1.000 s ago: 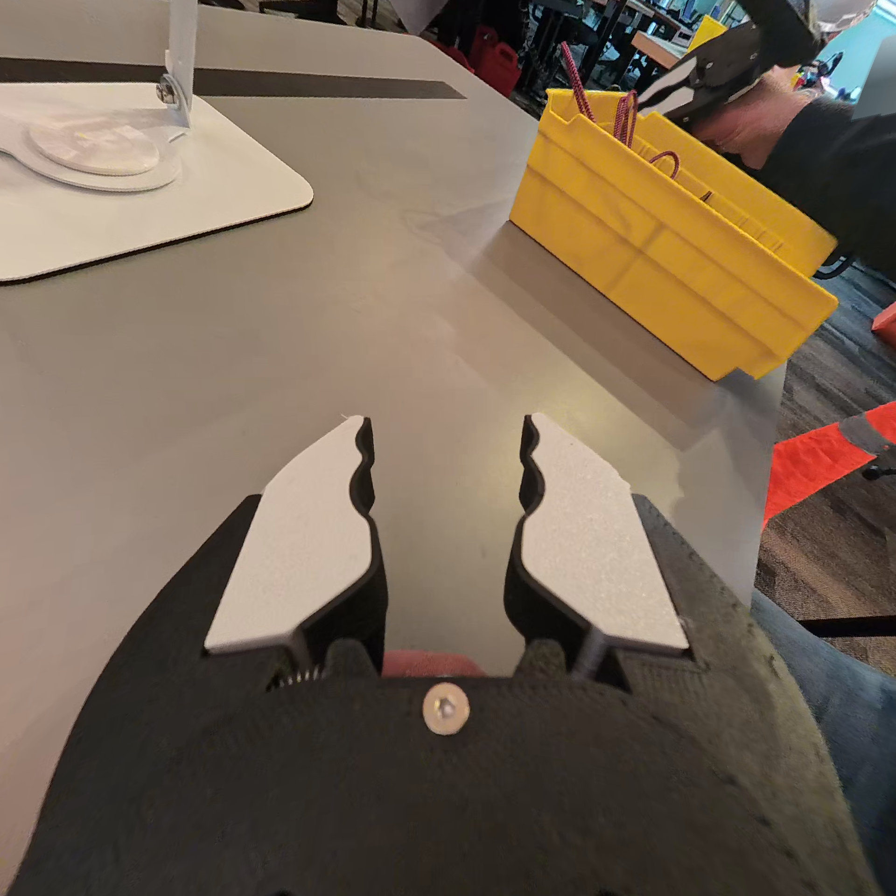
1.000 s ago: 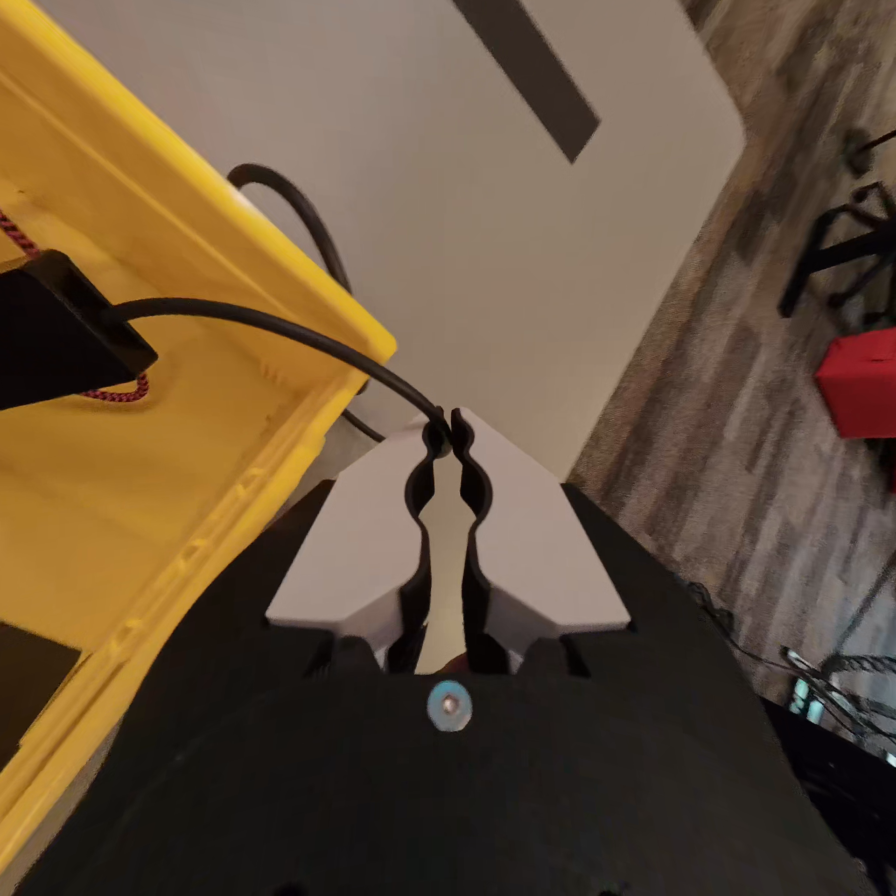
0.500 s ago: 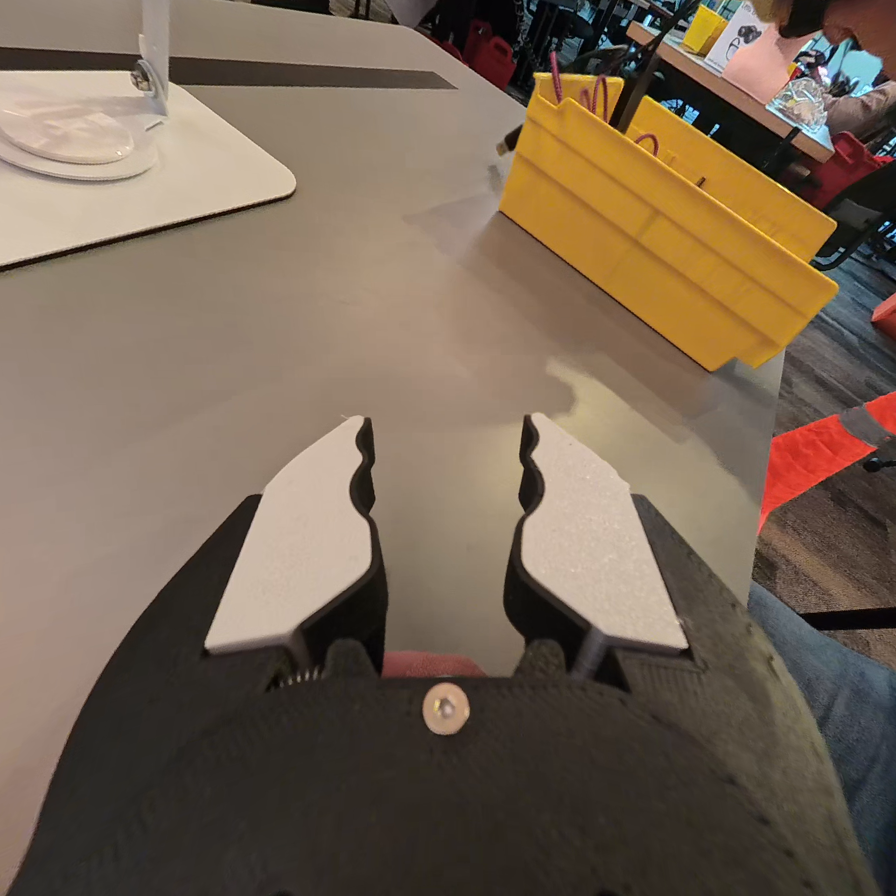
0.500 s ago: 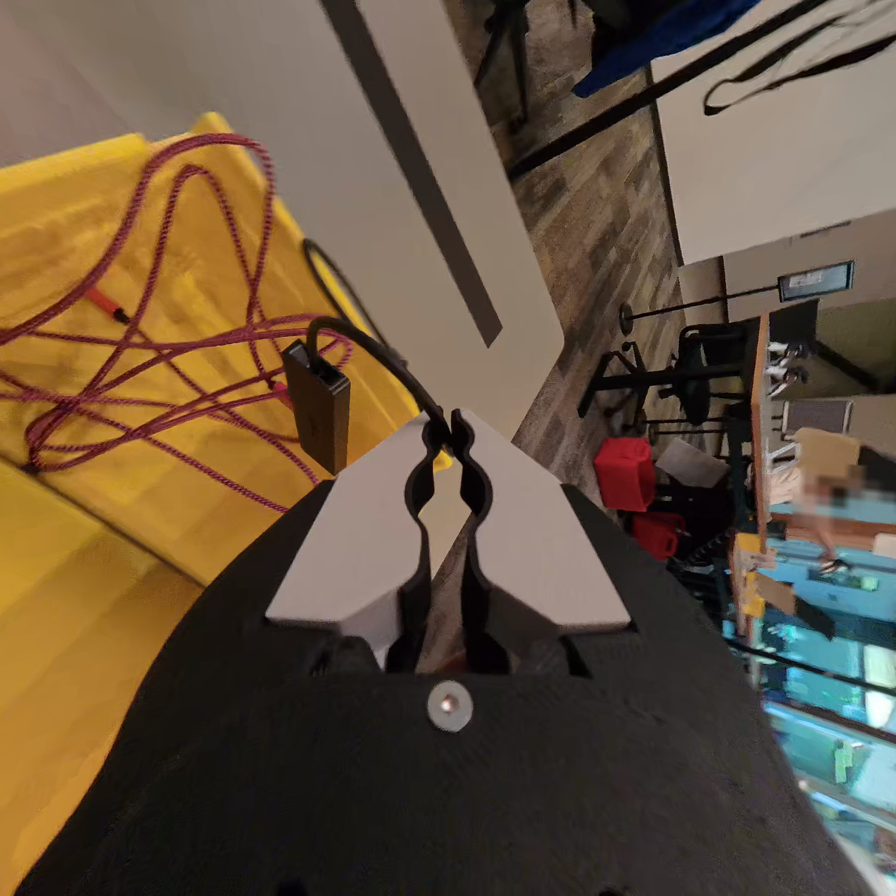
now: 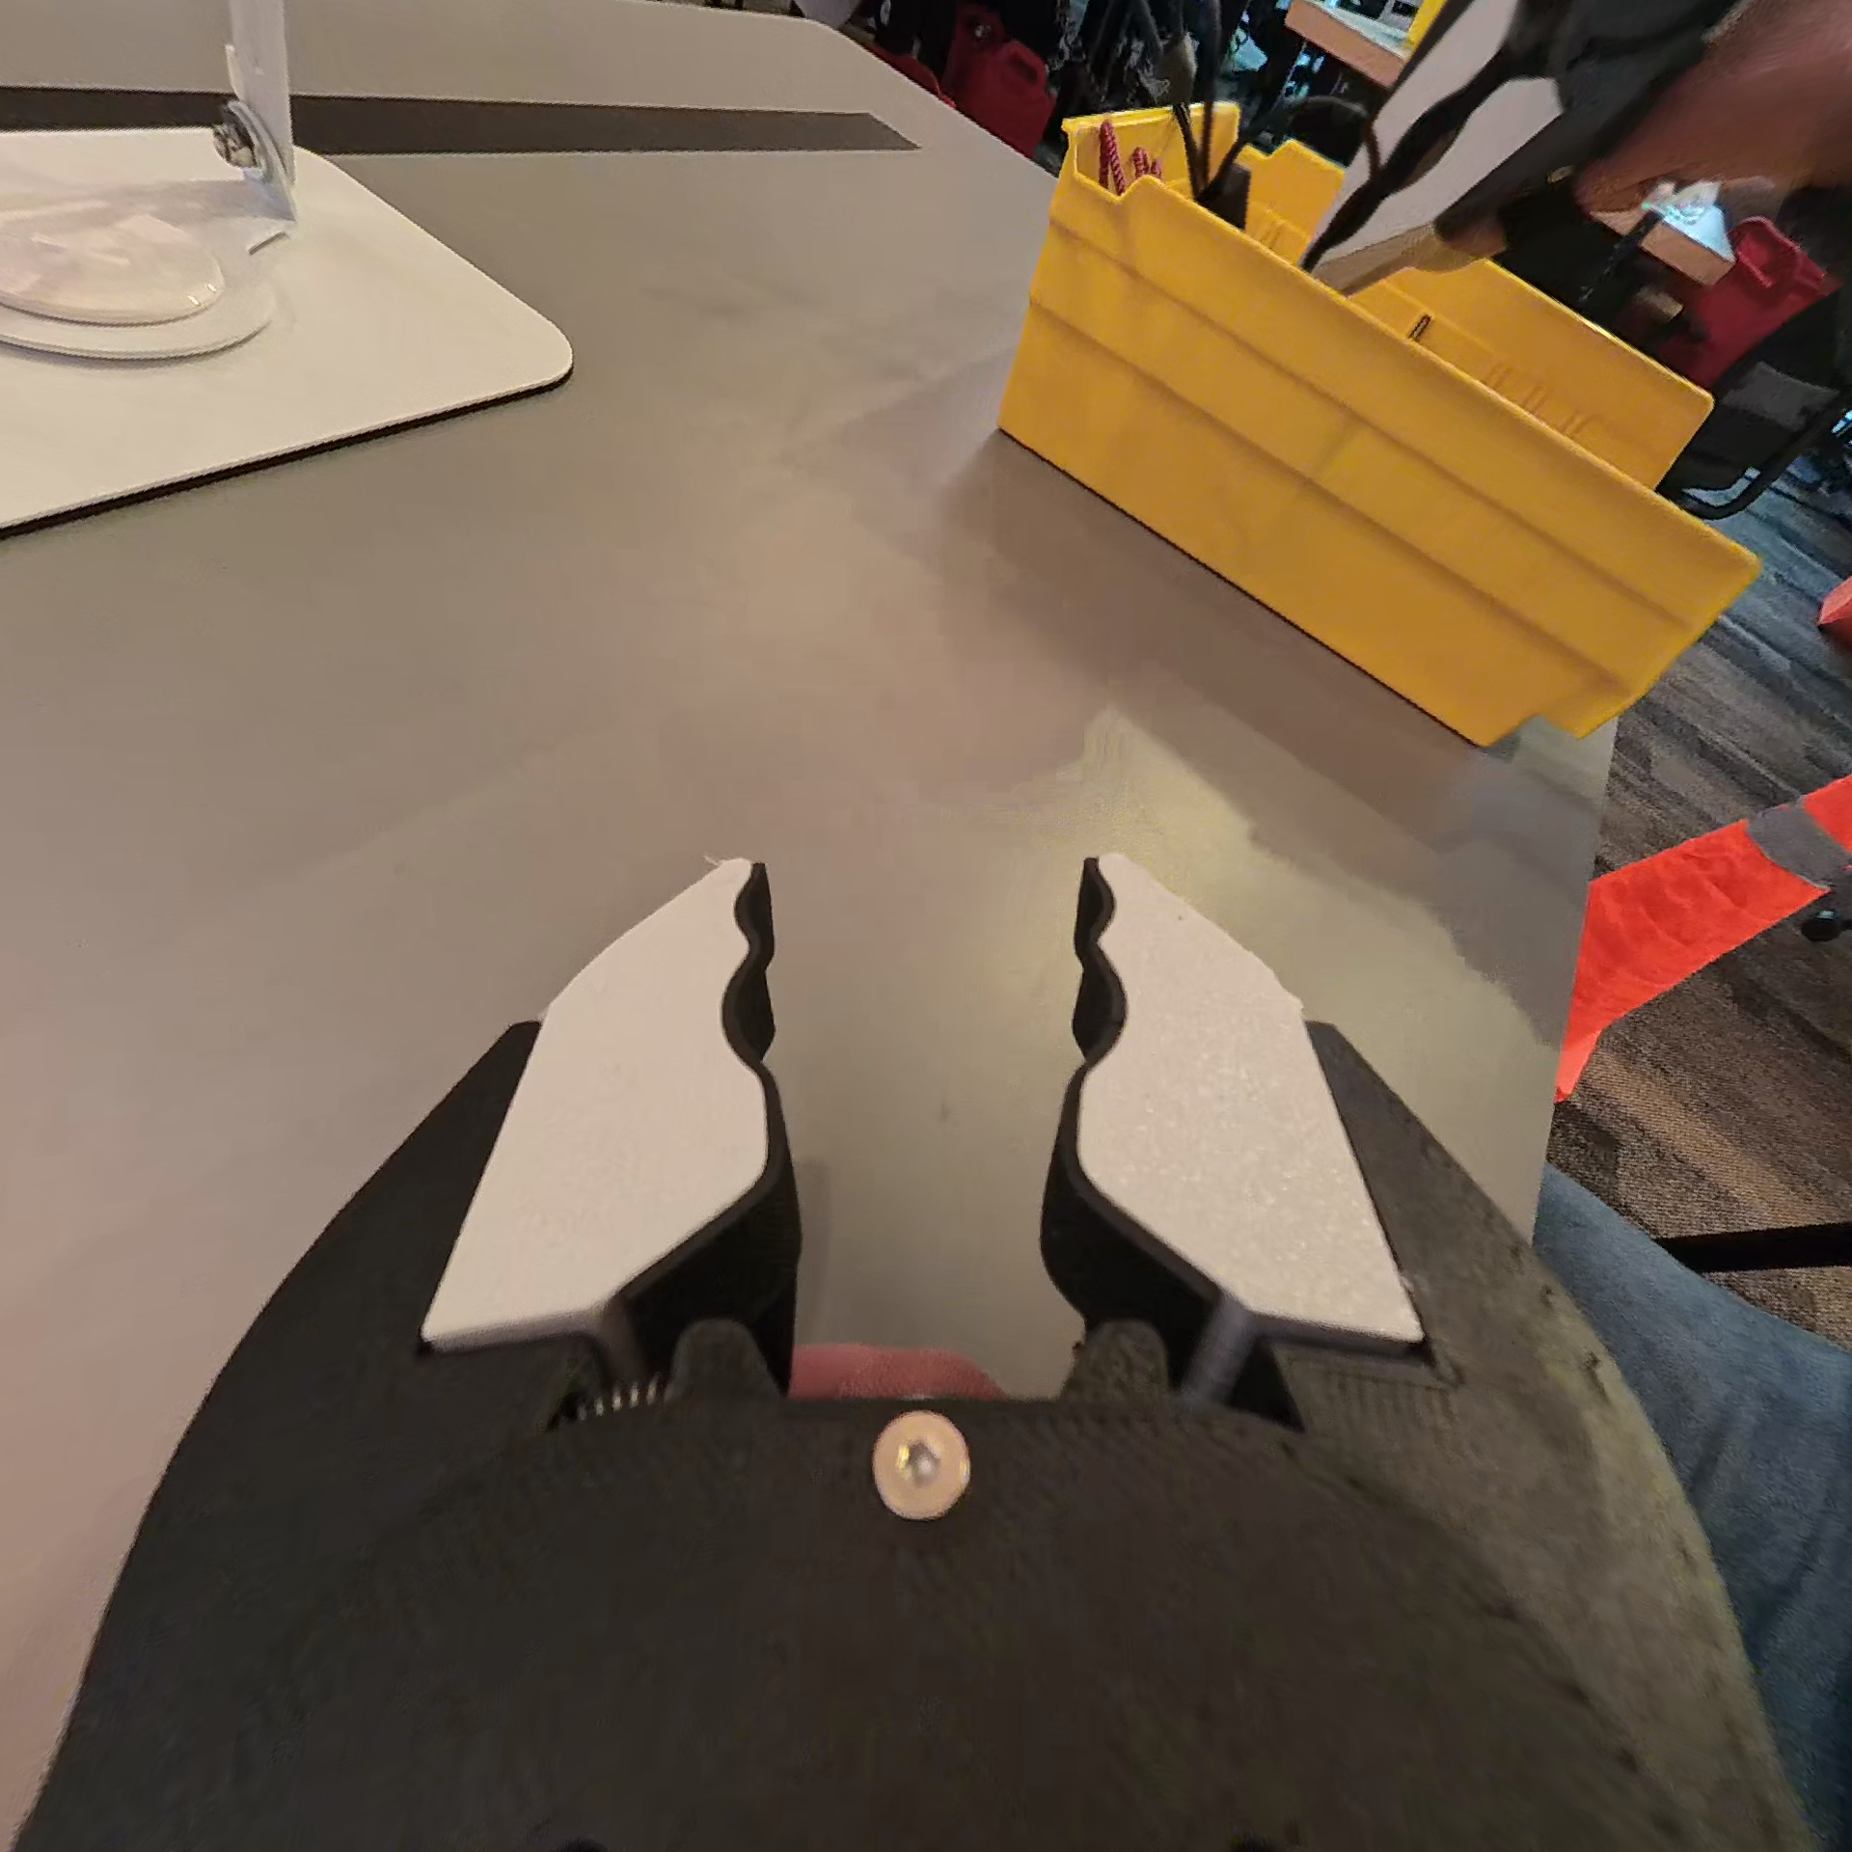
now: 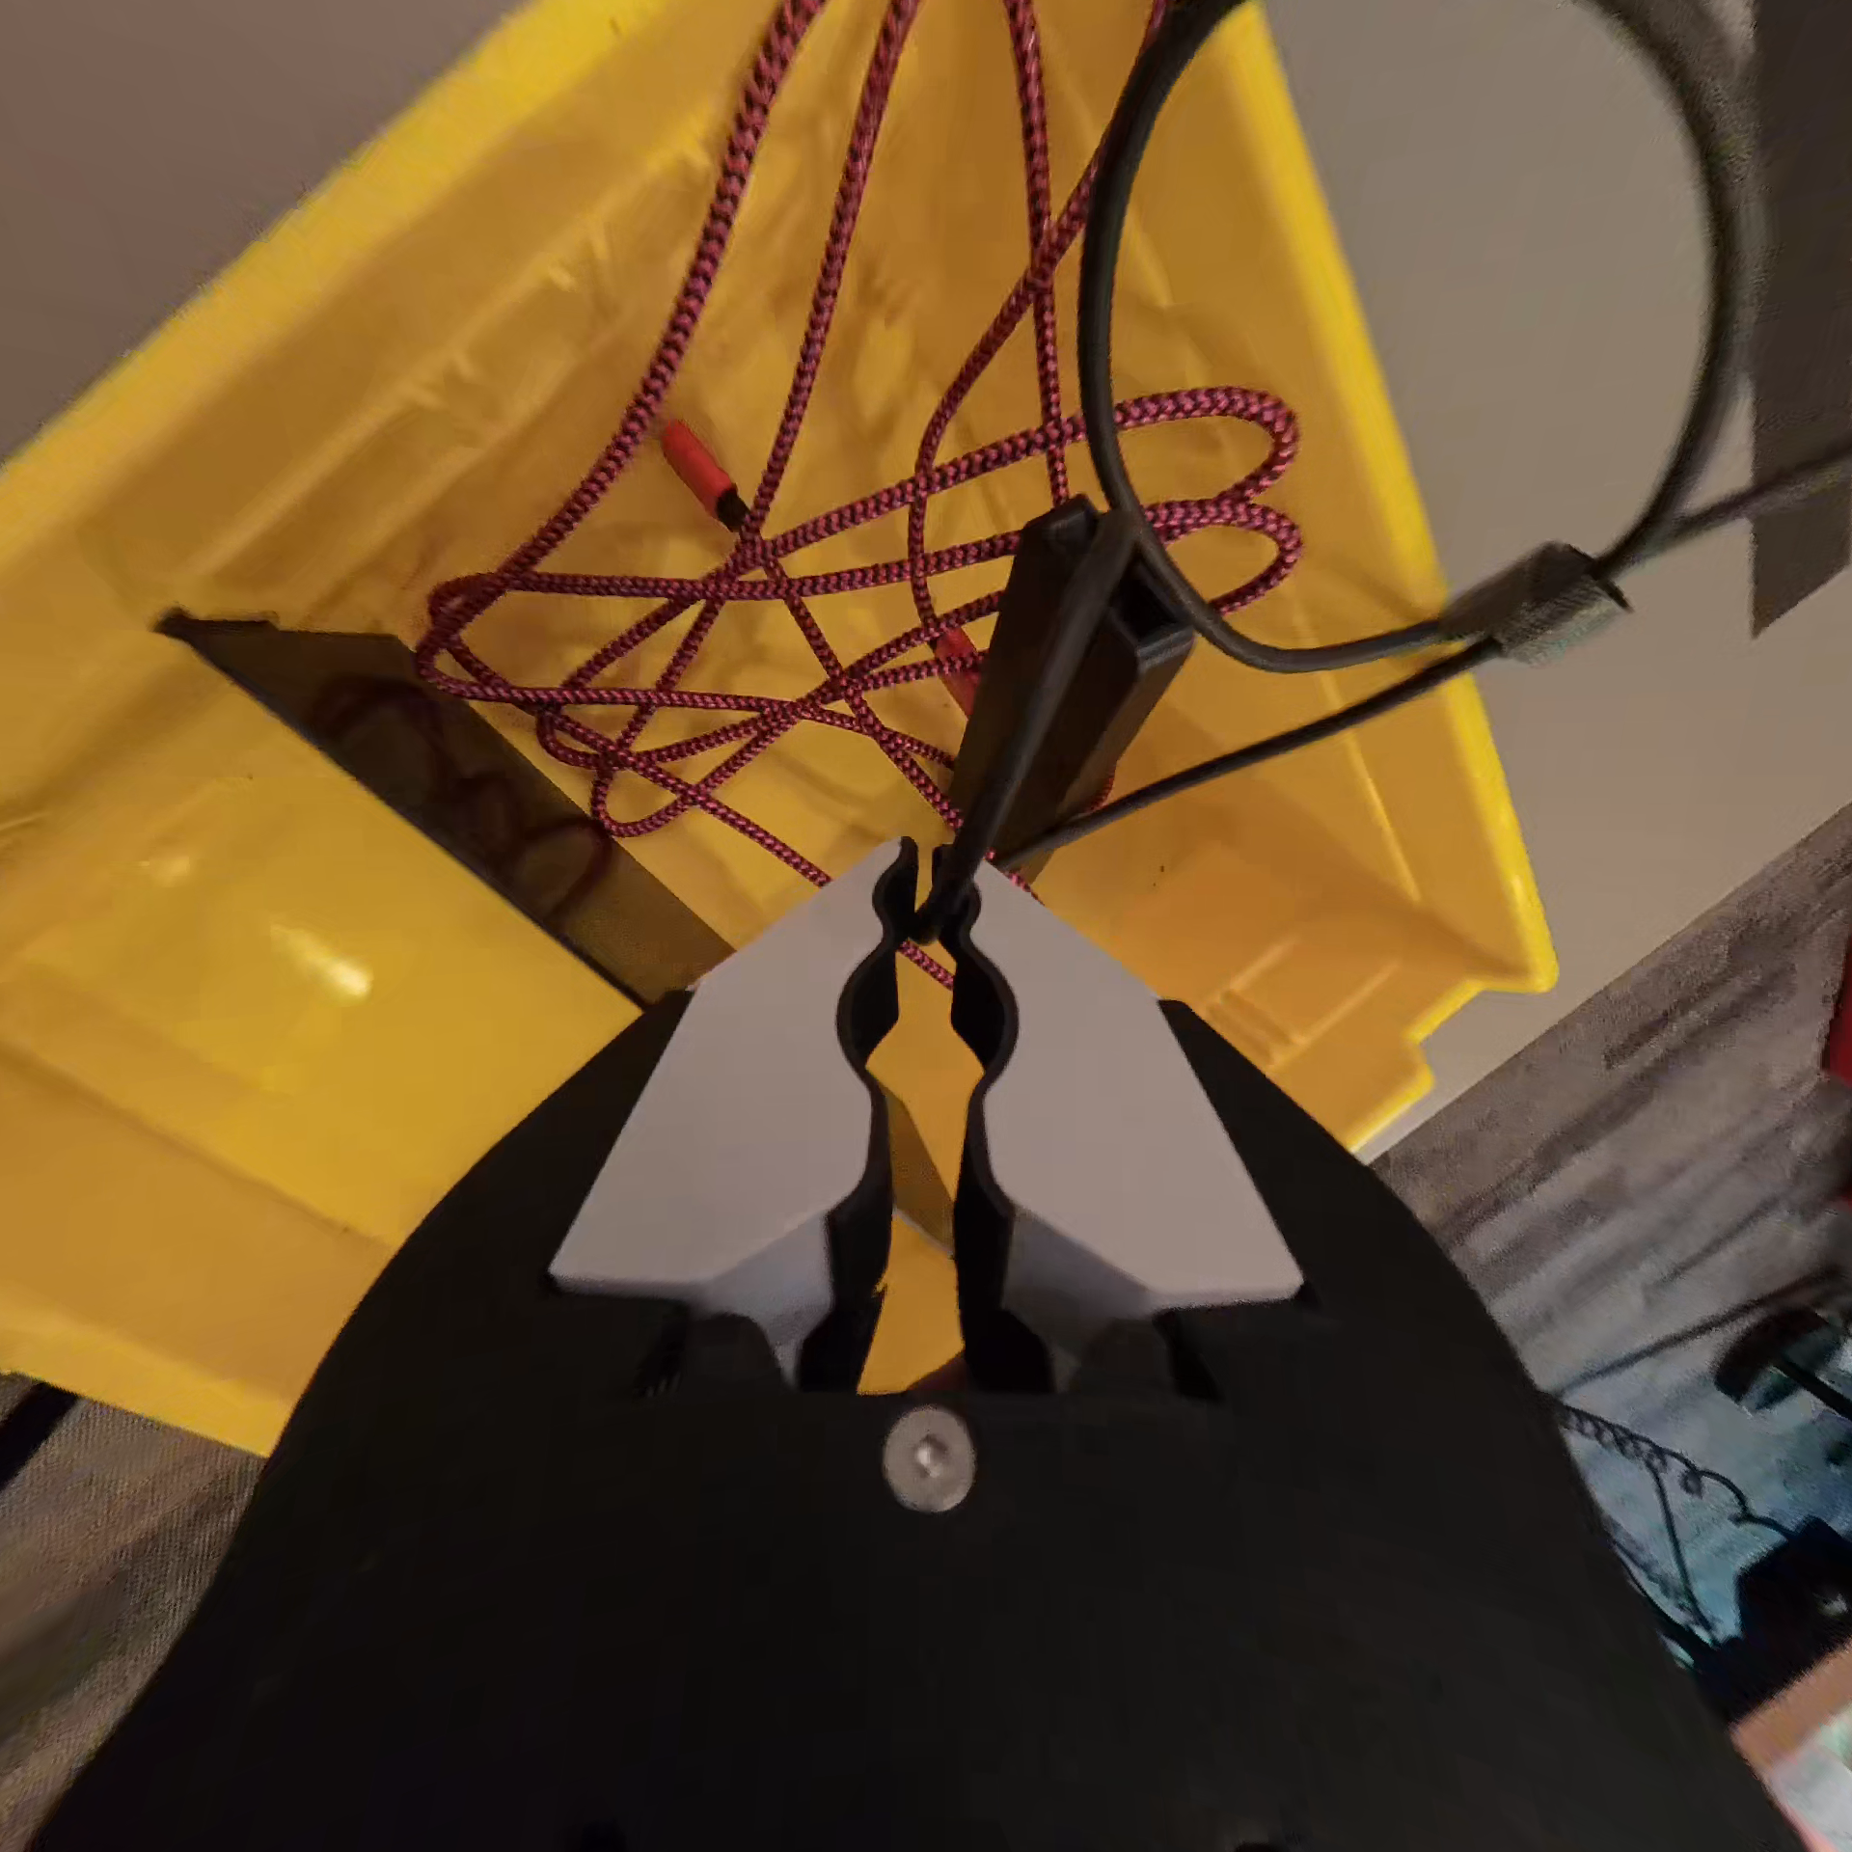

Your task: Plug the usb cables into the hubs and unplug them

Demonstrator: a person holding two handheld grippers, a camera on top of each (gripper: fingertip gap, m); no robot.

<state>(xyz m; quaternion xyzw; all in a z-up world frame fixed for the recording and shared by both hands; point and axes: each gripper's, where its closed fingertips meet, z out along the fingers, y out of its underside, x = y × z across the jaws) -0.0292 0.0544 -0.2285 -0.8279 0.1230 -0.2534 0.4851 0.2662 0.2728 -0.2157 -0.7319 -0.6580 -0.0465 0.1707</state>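
Note:
My right gripper [image 6: 927,882] is shut on the thin black cable [image 6: 1102,301] of a black USB hub [image 6: 1062,681]. The hub dangles from the cable just beyond the fingertips, over the yellow bin [image 6: 301,451]. A red-and-black braided USB cable [image 6: 802,621] lies tangled in the bin, with a red plug showing. My left gripper [image 5: 922,882] is open and empty, low over the grey table [image 5: 702,601]. In the left wrist view the bin [image 5: 1303,481] stands at the far right, and a hand [image 5: 1724,110] holds the right gripper above it.
A white pad with a stand [image 5: 251,351] lies at the table's far left. The table's right edge [image 5: 1573,902] is close to the bin. An orange item [image 5: 1704,922] lies on the floor beyond it. A dark divider [image 6: 451,742] crosses the bin. Across from one pair of fingers to the other is roughly 35 cm.
The right gripper has swung over the bin, and the hub now hangs from its cable above the braided cable. The left gripper has stayed open and has barely moved.

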